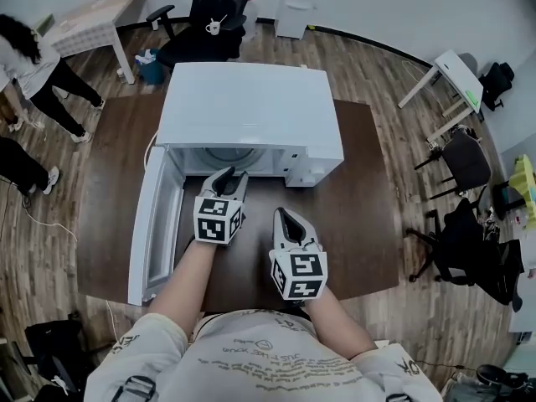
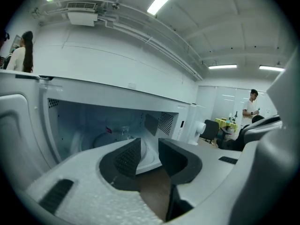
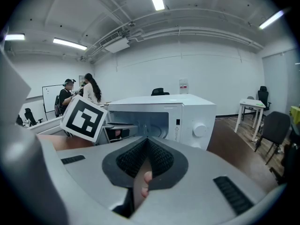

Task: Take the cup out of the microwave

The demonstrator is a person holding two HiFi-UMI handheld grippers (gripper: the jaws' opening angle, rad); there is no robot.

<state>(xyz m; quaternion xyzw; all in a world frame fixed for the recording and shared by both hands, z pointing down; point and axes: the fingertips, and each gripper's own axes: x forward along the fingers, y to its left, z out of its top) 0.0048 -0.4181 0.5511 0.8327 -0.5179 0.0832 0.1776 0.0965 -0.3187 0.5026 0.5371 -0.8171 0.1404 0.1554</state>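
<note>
Left gripper view: clear cup (image 2: 117,131), faint, on turntable (image 2: 93,142) deep inside open microwave (image 1: 251,99). Left gripper (image 2: 149,146) at cavity mouth, jaws apart, empty. Right gripper (image 3: 146,144) short of microwave, jaws together, empty. Risk: transparent cup misjudged, jaw tips it or clips cavity edge.

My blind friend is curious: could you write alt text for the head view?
A white microwave sits door open on a dark brown table. The left gripper, jaws apart, points into its opening; the right gripper, jaws together, hovers nearer the person.
</note>
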